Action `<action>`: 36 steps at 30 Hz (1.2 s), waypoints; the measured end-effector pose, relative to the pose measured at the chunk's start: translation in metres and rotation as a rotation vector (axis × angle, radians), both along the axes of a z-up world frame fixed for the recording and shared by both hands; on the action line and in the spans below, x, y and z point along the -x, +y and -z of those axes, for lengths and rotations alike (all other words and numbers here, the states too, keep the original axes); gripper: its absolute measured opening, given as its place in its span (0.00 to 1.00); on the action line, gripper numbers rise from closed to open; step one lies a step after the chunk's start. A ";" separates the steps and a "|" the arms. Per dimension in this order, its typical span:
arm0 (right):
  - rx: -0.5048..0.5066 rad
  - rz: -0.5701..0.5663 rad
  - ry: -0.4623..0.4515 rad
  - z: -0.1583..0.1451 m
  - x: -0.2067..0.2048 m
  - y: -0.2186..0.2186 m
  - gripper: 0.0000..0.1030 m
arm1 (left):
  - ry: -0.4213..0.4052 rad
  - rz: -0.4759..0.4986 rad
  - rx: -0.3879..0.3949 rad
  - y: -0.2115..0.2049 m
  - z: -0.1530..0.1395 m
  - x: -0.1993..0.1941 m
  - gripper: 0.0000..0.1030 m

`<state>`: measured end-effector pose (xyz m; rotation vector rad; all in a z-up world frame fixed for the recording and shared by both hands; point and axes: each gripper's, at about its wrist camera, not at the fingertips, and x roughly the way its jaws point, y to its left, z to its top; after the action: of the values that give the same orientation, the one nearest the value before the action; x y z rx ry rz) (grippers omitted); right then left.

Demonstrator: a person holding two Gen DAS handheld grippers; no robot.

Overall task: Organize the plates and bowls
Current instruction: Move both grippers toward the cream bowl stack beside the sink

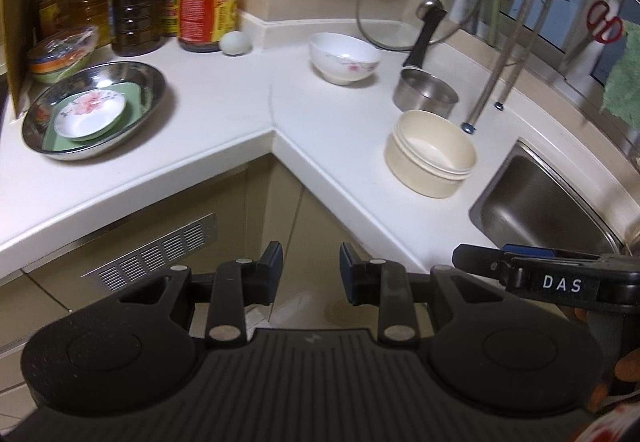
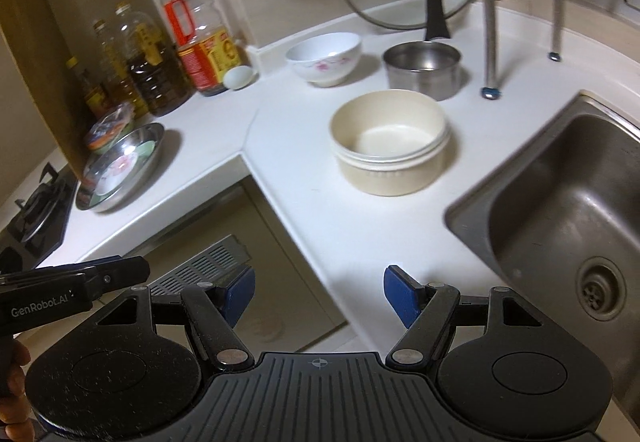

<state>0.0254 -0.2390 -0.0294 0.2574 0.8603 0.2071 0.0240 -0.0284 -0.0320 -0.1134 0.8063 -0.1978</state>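
My left gripper (image 1: pixel 311 270) hovers over the floor in front of the counter corner, open by a narrow gap with nothing in it. My right gripper (image 2: pixel 320 288) hangs at the counter's front edge, open wide and empty. A steel round dish (image 1: pixel 154 82) on the left counter holds a green square plate (image 1: pixel 134 92) with a small floral saucer (image 1: pixel 90 114) on top. A white floral bowl (image 1: pixel 344 56) stands near the back wall. Stacked cream bowls (image 2: pixel 390 150) sit beside the sink, well ahead of both grippers.
A steel saucepan (image 2: pixel 422 70) and a leaning glass lid (image 1: pixel 400 2) stand behind the cream bowls. Oil bottles (image 1: pixel 132 14), an egg (image 1: pixel 236 42) and a film-covered bowl (image 1: pixel 64 52) crowd the back left. The sink (image 2: pixel 560 202) lies right, a gas stove (image 2: pixel 36 210) far left.
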 end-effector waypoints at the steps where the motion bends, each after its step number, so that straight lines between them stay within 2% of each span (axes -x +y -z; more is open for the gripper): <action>1: 0.000 0.006 -0.001 0.000 0.001 -0.004 0.69 | 0.000 0.006 0.000 -0.004 0.000 0.000 0.26; 13: -0.022 0.083 -0.005 -0.002 0.009 -0.039 0.69 | -0.004 0.070 -0.017 -0.040 0.001 -0.008 0.26; 17: -0.028 0.126 -0.017 -0.002 0.008 -0.049 0.69 | -0.007 0.117 -0.036 -0.052 0.000 -0.017 0.27; 19: -0.032 0.143 -0.017 -0.001 0.004 -0.053 0.69 | -0.011 0.146 -0.049 -0.058 0.000 -0.023 0.30; 26: -0.009 0.192 -0.040 0.003 -0.017 -0.060 0.68 | -0.027 0.197 -0.038 -0.066 0.001 -0.062 0.32; 36: -0.021 0.268 -0.077 0.009 -0.066 -0.067 0.52 | -0.042 0.284 -0.027 -0.085 0.008 -0.135 0.32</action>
<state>0.0915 -0.3061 -0.0389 0.3790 0.7394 -0.0235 0.1588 -0.1137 -0.0403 0.0320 0.7810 -0.4561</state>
